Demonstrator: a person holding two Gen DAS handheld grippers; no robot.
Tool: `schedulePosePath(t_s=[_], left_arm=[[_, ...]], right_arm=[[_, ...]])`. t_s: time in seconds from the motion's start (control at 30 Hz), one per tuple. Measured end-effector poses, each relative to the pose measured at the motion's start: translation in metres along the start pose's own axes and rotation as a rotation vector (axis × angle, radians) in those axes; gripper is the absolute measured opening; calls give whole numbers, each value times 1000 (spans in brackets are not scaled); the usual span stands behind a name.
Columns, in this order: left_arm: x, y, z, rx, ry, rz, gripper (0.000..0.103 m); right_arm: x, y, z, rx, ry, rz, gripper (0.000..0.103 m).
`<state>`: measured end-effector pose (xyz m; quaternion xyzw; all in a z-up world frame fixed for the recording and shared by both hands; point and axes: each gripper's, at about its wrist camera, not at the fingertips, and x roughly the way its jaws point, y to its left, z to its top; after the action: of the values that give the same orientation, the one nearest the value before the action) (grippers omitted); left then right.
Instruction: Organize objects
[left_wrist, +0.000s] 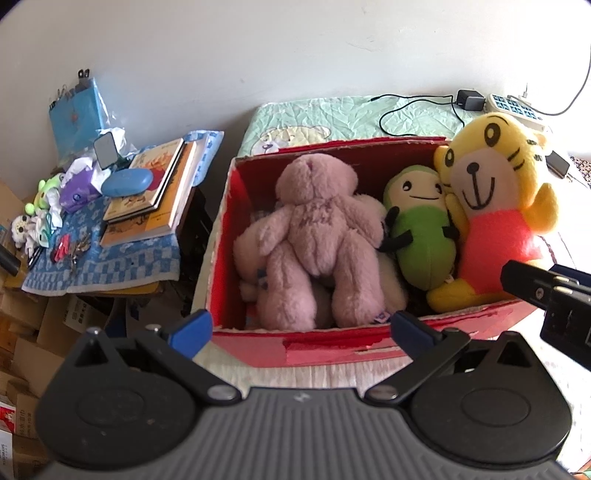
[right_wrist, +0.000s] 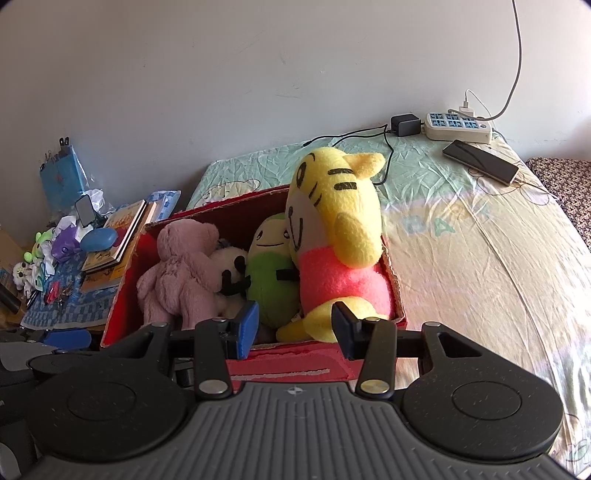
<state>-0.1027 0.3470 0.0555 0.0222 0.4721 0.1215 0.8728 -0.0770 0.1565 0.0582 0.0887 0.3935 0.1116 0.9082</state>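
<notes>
Bed (right_wrist: 461, 236): covered by a pale green and cream printed sheet; it carries the box, and the electrical items at its far end by the wall.
Red box (left_wrist: 255, 343): open-topped cardboard, torn along the near rim, standing on the bed near its left edge; holds all the plush toys.
Side table (left_wrist: 122, 266): left of the bed, under a blue checked cloth; cluttered with stacked books (left_wrist: 155, 199), a blue case, small figures and keys.
Yellow tiger plush (left_wrist: 495, 206): upright in the box's right end, head well above the rim, pink shirt, leaning against the green plush.
Pink bear (left_wrist: 314, 236): in the left part of the box, back outward, lying over a paler plush beneath.
Green plush (left_wrist: 421, 229): smiling, wedged between the bear and the tiger.
Left gripper (left_wrist: 301, 328): jaws spread wide, nothing between them, hovering at the near rim of the box.
Right gripper (right_wrist: 295, 332): jaws partly apart, empty, just in front of the tiger's foot at the near rim; contact cannot be told.
Power strip (right_wrist: 460, 127): at the far end of the bed, with a black adapter beside it.
Phone (right_wrist: 480, 160): flat on the sheet near the strip, cable attached.
</notes>
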Motion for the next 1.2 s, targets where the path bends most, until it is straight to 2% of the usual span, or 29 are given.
schedulePosePath(t_s=[0.47,0.6,1.2], left_arm=[[-4,-2,-14,-8,23,-5,103],[-3,-4,-17,-7,27,-9,103],[5,-14,-20,17,66,-18,103]], right_arm=[[-5,3,-12,-16,29,10,48],[-4,1,-14,1,40,20,53],[0,-8,-18,24,73,28,53]])
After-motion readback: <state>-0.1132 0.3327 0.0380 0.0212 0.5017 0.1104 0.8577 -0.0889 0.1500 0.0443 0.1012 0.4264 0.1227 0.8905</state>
